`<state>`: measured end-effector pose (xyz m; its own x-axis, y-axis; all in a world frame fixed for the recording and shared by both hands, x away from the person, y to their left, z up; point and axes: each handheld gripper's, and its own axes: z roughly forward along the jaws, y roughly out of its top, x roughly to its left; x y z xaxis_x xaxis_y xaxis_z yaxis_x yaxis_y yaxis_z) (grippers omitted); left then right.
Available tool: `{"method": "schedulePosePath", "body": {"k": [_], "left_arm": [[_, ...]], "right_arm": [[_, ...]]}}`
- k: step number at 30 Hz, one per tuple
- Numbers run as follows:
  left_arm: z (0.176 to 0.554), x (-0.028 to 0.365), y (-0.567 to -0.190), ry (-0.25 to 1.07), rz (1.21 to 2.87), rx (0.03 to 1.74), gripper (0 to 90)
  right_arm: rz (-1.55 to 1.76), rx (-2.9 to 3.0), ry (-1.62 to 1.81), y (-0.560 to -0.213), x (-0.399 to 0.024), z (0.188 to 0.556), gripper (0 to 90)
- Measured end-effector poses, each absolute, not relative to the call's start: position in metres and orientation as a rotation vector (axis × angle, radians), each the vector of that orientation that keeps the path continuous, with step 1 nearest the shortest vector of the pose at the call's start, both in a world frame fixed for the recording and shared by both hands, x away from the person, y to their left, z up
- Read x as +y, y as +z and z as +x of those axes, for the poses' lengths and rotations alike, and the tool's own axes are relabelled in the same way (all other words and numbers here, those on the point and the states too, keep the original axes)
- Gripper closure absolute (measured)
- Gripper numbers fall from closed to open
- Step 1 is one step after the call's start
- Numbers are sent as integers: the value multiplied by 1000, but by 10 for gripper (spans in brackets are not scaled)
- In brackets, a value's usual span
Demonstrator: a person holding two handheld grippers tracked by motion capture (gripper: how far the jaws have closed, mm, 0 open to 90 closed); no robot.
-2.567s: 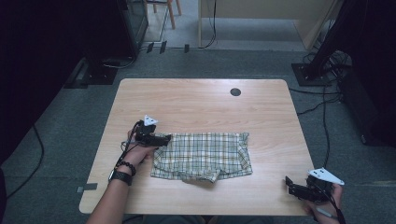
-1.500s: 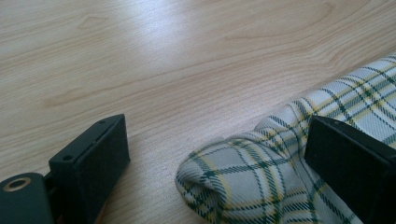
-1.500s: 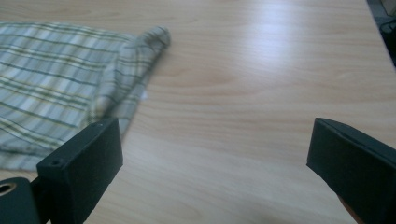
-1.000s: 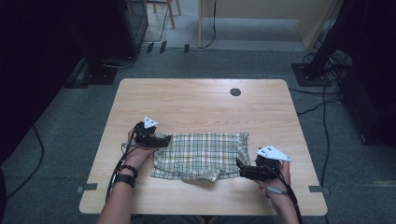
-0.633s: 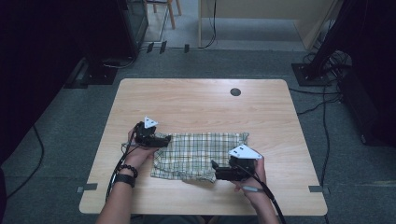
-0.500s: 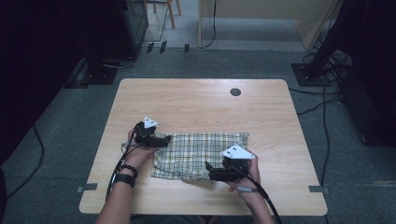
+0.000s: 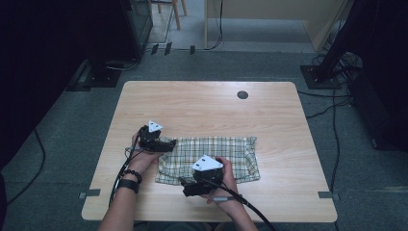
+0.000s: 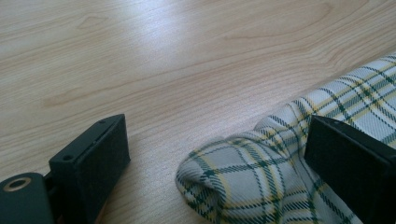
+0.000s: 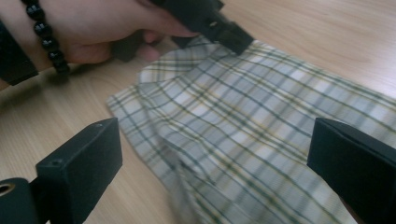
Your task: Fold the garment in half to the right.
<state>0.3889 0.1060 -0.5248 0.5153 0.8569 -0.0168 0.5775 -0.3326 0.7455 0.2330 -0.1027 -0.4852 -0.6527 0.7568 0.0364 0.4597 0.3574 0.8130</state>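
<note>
A plaid cloth [image 7: 226,150] in green, yellow and white lies folded on the wooden table [image 7: 202,113]. My left gripper [image 7: 172,144] rests at the cloth's left far corner. In the left gripper view it [image 8: 219,163] is open, with a rolled fold of the cloth [image 8: 243,186] lying between its jaws. My right gripper [image 7: 185,186] hovers at the cloth's near left edge, pointing left. In the right gripper view it [image 9: 215,163] stands open over the plaid cloth [image 9: 252,126], and the other hand with a bead bracelet [image 9: 46,42] shows beyond.
A round black grommet [image 7: 242,95] sits in the table's far right part. Bare wood lies beyond and to the right of the cloth. Around the table are dark stands [image 7: 332,53] and cables [image 7: 332,125] on the carpet.
My right gripper has travelled from the table's near right corner leftward to the cloth's near left edge. The left gripper has stayed at its corner.
</note>
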Motion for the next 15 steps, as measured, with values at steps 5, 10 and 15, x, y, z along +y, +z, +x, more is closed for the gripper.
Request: {"method": "schedulePosePath", "body": {"k": [5, 10, 15], "left_arm": [[389, 106, -525, 500, 2044, 1164, 70], [389, 106, -525, 501, 2045, 1163, 70], [389, 107, -525, 494, 2043, 1160, 70]], "right_arm": [[1055, 2314, 1204, -495, -72, 231, 57], [1032, 2343, 1182, -501, -47, 232, 73], [1004, 2366, 1130, -511, -25, 235, 136]]}}
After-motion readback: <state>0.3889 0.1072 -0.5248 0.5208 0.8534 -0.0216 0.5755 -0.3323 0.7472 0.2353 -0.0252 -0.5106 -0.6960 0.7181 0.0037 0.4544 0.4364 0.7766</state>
